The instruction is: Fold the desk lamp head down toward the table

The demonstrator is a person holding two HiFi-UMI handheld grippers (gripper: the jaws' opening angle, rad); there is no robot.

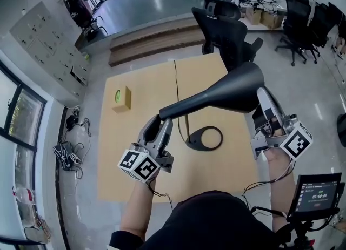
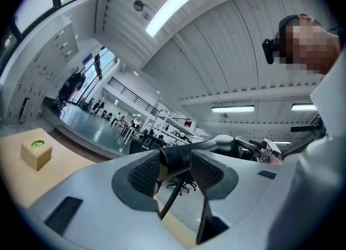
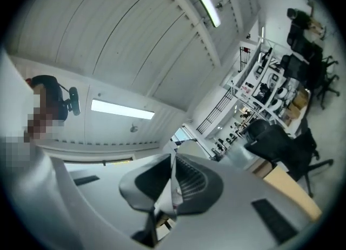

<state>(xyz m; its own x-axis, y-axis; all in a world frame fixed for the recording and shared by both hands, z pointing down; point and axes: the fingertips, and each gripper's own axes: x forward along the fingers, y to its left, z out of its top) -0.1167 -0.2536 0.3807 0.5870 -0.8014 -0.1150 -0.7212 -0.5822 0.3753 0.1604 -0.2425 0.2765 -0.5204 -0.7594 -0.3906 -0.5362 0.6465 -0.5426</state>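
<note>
A black desk lamp stands on the wooden table [image 1: 146, 89], its ring-shaped base [image 1: 205, 138] near the table's middle. Its cone-shaped head [image 1: 232, 92] lies roughly level, high above the base, mouth to the right. My left gripper [image 1: 161, 118] is shut on the narrow neck end of the head. In the left gripper view, my left gripper [image 2: 175, 168] pinches that black neck [image 2: 178, 160] between its pads. My right gripper [image 1: 263, 93] sits at the head's wide rim. In the right gripper view, my right gripper [image 3: 173, 181] is shut on a thin pale edge [image 3: 174, 189], the shade's rim.
A small cardboard box [image 1: 121, 99] with a green spot sits at the table's left, and the same box [image 2: 36, 153] appears in the left gripper view. The lamp's cord [image 1: 175, 81] runs to the far edge. Black office chairs [image 1: 227, 27] stand behind the table. A timer screen [image 1: 316, 192] is lower right.
</note>
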